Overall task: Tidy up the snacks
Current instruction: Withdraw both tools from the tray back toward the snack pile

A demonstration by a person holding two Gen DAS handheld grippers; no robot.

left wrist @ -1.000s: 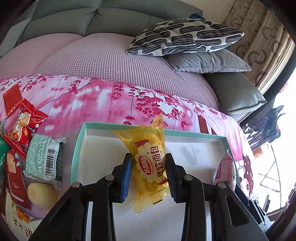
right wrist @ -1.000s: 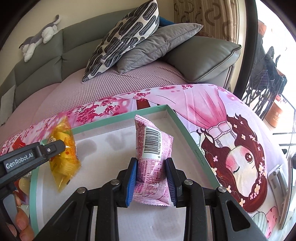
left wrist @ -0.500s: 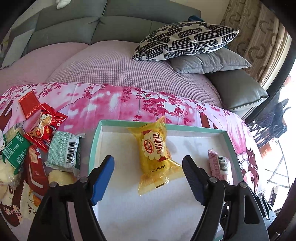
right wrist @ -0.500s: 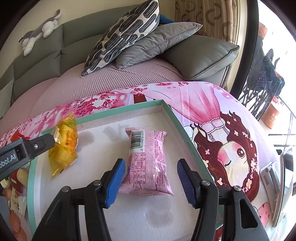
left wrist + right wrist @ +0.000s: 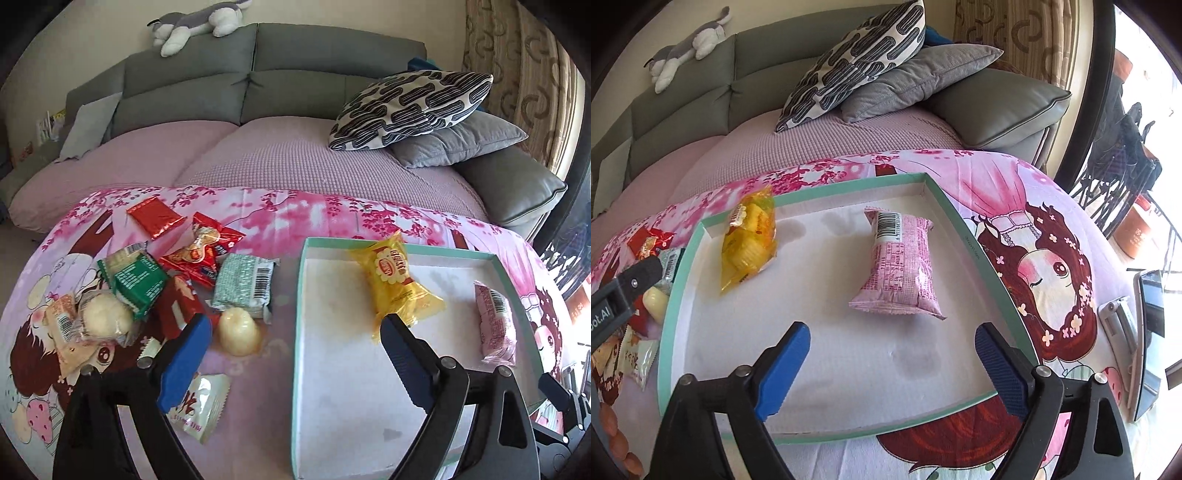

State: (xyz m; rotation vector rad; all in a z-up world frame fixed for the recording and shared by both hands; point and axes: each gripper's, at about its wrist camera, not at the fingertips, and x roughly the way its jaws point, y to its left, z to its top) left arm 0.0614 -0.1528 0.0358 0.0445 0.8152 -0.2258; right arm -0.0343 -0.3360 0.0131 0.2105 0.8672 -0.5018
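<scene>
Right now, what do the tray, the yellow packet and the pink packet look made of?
Tray: looks like cardboard, matte white inside with a teal rim; faint stains and dents suggest paper board.
Yellow packet: glossy, part see-through plastic film, crinkled, contents visible.
Pink packet: opaque printed plastic film, slight sheen, crimped end seals, barcode label.
</scene>
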